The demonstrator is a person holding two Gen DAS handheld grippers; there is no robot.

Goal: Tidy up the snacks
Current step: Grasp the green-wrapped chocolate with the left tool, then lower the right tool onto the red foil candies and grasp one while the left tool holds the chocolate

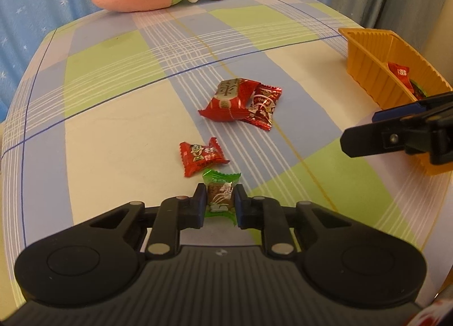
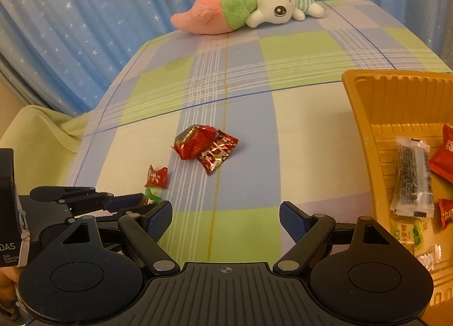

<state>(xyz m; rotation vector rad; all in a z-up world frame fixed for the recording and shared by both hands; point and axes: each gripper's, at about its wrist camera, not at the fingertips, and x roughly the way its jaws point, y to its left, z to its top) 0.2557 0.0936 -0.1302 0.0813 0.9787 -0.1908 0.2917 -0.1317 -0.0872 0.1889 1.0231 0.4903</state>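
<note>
Now the left hand-held gripper (image 1: 219, 201) is clamped on a green-wrapped candy (image 1: 220, 194).

Its blue pads (image 1: 200, 203) press the wrapper from both sides, low over the checked cloth of the tabletop (image 1: 113, 127). Just beyond lies a small red candy (image 1: 202, 157), and farther off a larger red packet (image 1: 229, 100) overlapping a shiny red wrapper (image 1: 263, 108). At the right stands an orange tray (image 2: 365, 116) holding a clear packet with dark filling (image 2: 413, 176) and red sweets (image 2: 443, 161). The right hand-held gripper (image 2: 225, 222) hangs released, jaws wide with nothing between them, beside the tray. A plush rabbit (image 2: 283, 3) lies at the far edge.
</note>
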